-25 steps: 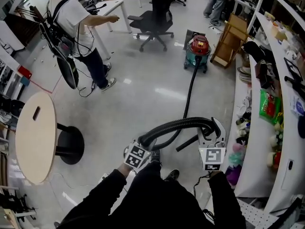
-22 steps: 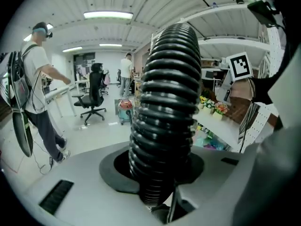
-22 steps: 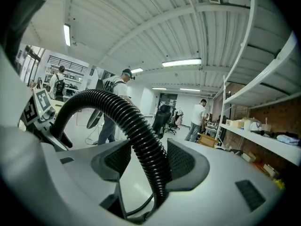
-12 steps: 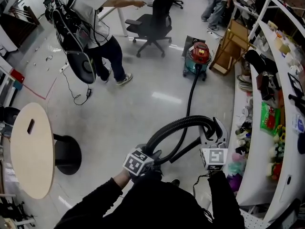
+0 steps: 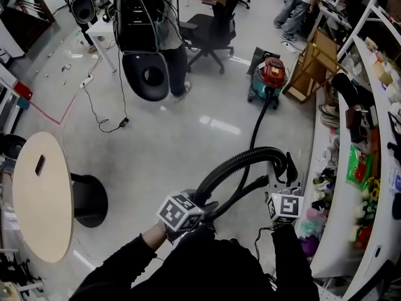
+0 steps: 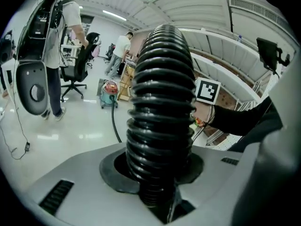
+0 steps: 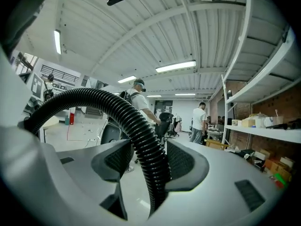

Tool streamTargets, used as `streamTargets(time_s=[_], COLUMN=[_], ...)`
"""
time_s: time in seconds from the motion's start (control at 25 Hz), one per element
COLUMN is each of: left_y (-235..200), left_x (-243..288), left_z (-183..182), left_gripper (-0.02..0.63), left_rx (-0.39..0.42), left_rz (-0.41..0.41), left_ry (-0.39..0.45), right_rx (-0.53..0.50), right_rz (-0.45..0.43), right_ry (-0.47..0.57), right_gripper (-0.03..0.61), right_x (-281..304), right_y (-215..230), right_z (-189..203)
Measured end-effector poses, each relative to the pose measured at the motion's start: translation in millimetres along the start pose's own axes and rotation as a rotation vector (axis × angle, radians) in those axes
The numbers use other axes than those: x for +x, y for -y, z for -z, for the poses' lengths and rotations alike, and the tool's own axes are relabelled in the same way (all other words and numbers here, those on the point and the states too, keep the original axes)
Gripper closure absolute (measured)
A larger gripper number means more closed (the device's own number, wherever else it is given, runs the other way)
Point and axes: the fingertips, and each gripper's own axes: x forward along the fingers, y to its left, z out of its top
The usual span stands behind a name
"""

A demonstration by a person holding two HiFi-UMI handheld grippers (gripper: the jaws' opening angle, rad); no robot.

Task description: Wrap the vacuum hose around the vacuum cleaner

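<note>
The red and teal vacuum cleaner (image 5: 269,77) stands far ahead on the floor, and shows small in the left gripper view (image 6: 109,92). Its black ribbed hose (image 5: 241,162) runs back along the floor to me and arches between my two grippers. My left gripper (image 5: 202,199) is shut on the hose (image 6: 162,107), which rises thick from between its jaws. My right gripper (image 5: 283,179) is shut on the hose (image 7: 127,114) near the other end of the arch. Both grips (image 6: 160,178) (image 7: 146,171) are tight on the ribs. A dark straight section (image 5: 244,193) hangs under the arch.
A person carrying a black backpack rig (image 5: 147,36) stands by an office chair (image 5: 207,33) and a white desk (image 5: 103,30). A round wooden table (image 5: 37,193) is at my left. Cluttered shelves (image 5: 363,137) line the right; a wooden frame (image 5: 313,58) leans beside the vacuum.
The person with the backpack rig has walked from the far left to the chair. Both grippers keep their hold on the hose, and the arch has barely shifted.
</note>
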Motion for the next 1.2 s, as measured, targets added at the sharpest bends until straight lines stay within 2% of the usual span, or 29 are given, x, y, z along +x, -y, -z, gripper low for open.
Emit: streamTargets(time_s=[0.24, 0.48, 0.68, 0.88, 1.0, 1.08, 1.2], left_y=[-4, -22, -32, -43, -59, -63, -49], left_x=[-12, -20, -29, -45, -57, -58, -43], left_z=[-8, -6, -6, -3, -11, -15, -16], left_gripper=[0.468, 0.468, 0.468, 0.468, 0.468, 0.468, 0.468], left_rx=[-0.104, -0.161, -0.214, -0.205, -0.162, -0.113, -0.073], left_rz=[0.056, 0.021, 0.007, -0.005, -0.042, -0.056, -0.004], left_ry=[0.004, 0.077, 0.117, 0.126, 0.118, 0.084, 0.03], right_rx=[0.009, -0.034, -0.018, 0.032, 0.097, 0.136, 0.158], right_rz=[0.0, -0.112, -0.182, -0.209, -0.162, -0.13, -0.114], right_ry=[0.029, 0.064, 0.062, 0.013, -0.048, -0.08, -0.074], right_gripper=[0.337, 0.337, 0.337, 0.342, 0.344, 0.345, 0.346], right_x=[29, 75, 97, 103, 92, 85, 86], right_y=[-13, -47, -66, -87, -79, -67, -49], right_z=[-8, -23, -18, -12, 15, 34, 36])
